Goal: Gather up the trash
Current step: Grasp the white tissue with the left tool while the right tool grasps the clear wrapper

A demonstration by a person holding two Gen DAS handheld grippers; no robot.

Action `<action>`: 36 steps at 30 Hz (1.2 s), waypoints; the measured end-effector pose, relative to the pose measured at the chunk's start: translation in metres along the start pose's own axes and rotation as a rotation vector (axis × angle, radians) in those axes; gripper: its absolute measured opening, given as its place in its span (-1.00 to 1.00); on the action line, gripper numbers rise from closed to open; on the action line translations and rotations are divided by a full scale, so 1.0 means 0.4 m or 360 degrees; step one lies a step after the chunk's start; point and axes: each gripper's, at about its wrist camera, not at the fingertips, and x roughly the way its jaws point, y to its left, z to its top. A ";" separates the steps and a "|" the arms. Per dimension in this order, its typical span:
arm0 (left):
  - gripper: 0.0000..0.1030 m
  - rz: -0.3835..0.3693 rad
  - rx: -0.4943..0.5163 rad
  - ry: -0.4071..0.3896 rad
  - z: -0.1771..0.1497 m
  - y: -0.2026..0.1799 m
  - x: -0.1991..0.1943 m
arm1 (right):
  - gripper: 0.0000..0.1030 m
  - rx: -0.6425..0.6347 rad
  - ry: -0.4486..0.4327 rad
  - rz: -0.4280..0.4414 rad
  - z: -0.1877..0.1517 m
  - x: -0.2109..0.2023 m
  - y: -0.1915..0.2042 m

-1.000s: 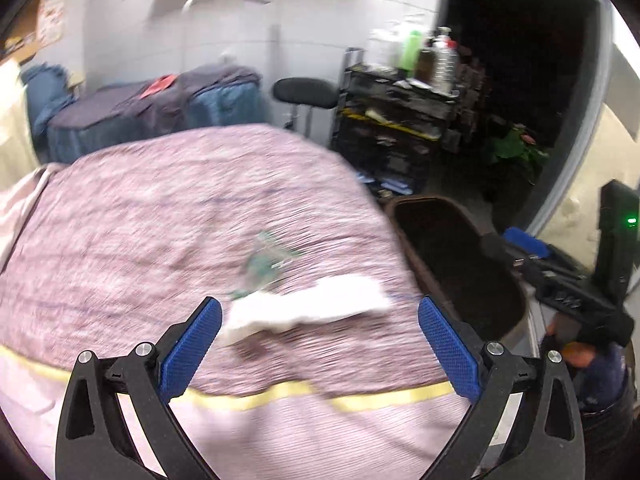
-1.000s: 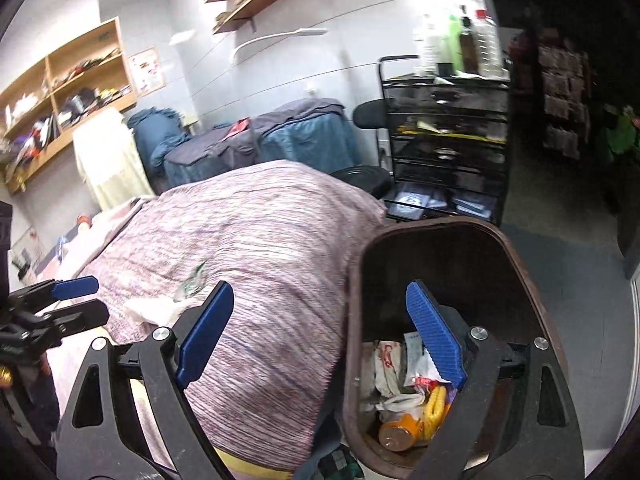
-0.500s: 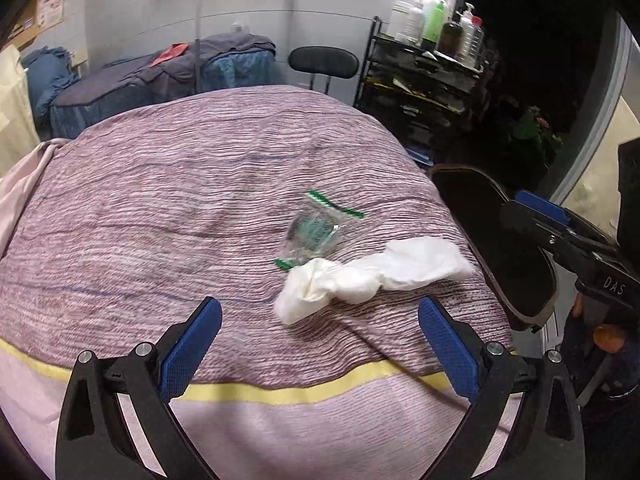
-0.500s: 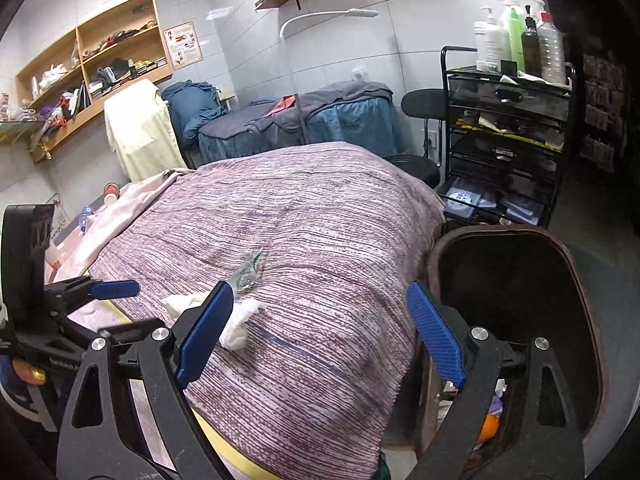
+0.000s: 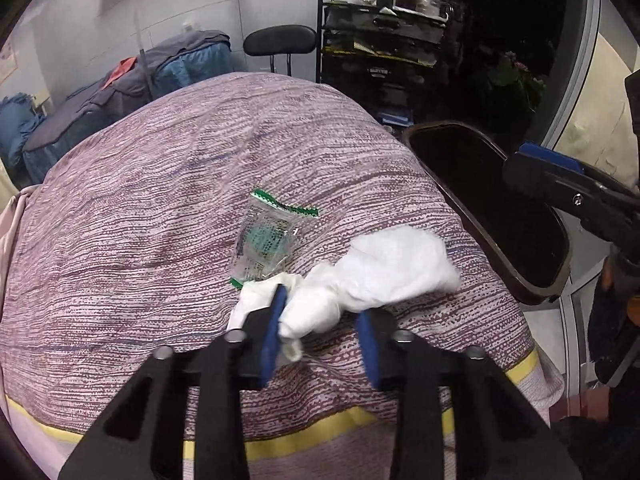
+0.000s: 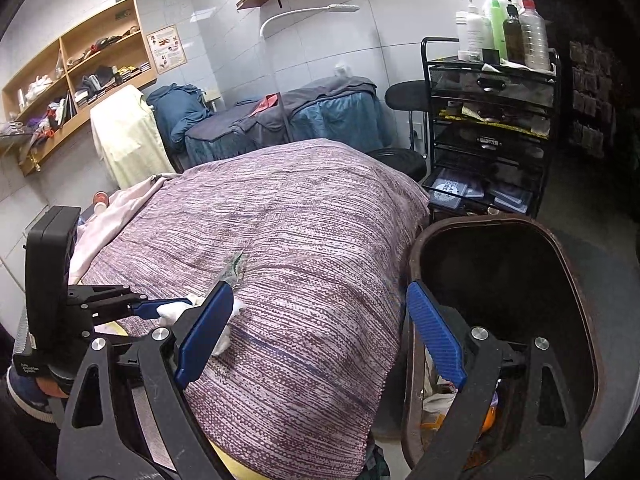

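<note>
Left wrist view: the left gripper (image 5: 320,332) is pitching down onto the purple-and-white striped woven bedspread (image 5: 160,240), and its jaws have just been closing around the near, knotted end of the crumpled white tissue wad (image 5: 360,280). The left blue pad is touching the tissue; the right pad is standing just beside it with a sliver of gap, so the jaws are narrowed around it but not clamped. Going for the twisted end makes sense, since it looks like the thinnest, firmest part. Just beyond, touching the wad's far edge, the clear plastic wrapper with green serrated ends (image 5: 266,240) is lying flat on the cover, untouched. The dark brown plastic trash bin (image 5: 544,280) is standing at the bed's right side, probably kept close for a short carry.

Right wrist view: the right gripper (image 6: 320,336) is hanging released, jaws wide and empty, straddling the bed edge and the bin's rim (image 6: 416,240). Litter is showing at the bin's bottom. Over at the left, the other gripper's blue fingers (image 6: 152,307) are meeting the white wad. The right one seems parked, waiting its turn, likely for that wrapper.
</note>
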 end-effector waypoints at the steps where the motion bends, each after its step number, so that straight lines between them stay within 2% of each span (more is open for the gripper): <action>1: -0.60 -0.0004 -0.0017 -0.0011 -0.004 0.005 -0.006 | 0.70 -0.0003 0.0009 0.0008 0.001 0.004 0.003; 6: -0.68 -0.0018 -0.0181 -0.0112 -0.020 0.049 -0.060 | 0.70 -0.0020 0.0082 0.0112 0.011 0.036 0.031; 10: -0.68 0.0088 -0.0294 -0.0219 -0.039 0.091 -0.123 | 0.70 -0.0078 0.0155 0.0181 0.027 0.081 0.073; 15: -0.68 0.0135 -0.0434 -0.0292 -0.072 0.148 -0.184 | 0.69 -0.0165 0.0301 0.0261 0.042 0.169 0.150; 20: -0.68 0.0142 -0.0527 -0.0319 -0.118 0.178 -0.217 | 0.50 -0.0340 0.0456 0.0242 0.038 0.254 0.236; 24: -0.68 0.0156 -0.0576 -0.0312 -0.145 0.195 -0.220 | 0.43 -0.0361 0.0575 0.0214 0.042 0.318 0.259; 27: -0.68 0.0154 -0.0596 -0.0314 -0.161 0.207 -0.226 | 0.27 -0.0317 0.0651 0.0232 0.052 0.360 0.257; 31: -0.68 0.0148 -0.0607 -0.0315 -0.164 0.209 -0.225 | -0.22 -0.0274 0.0748 0.0260 0.047 0.419 0.254; 36: -0.68 0.0134 -0.0595 -0.0320 -0.161 0.200 -0.224 | -0.47 -0.0275 0.0674 0.0307 0.047 0.395 0.256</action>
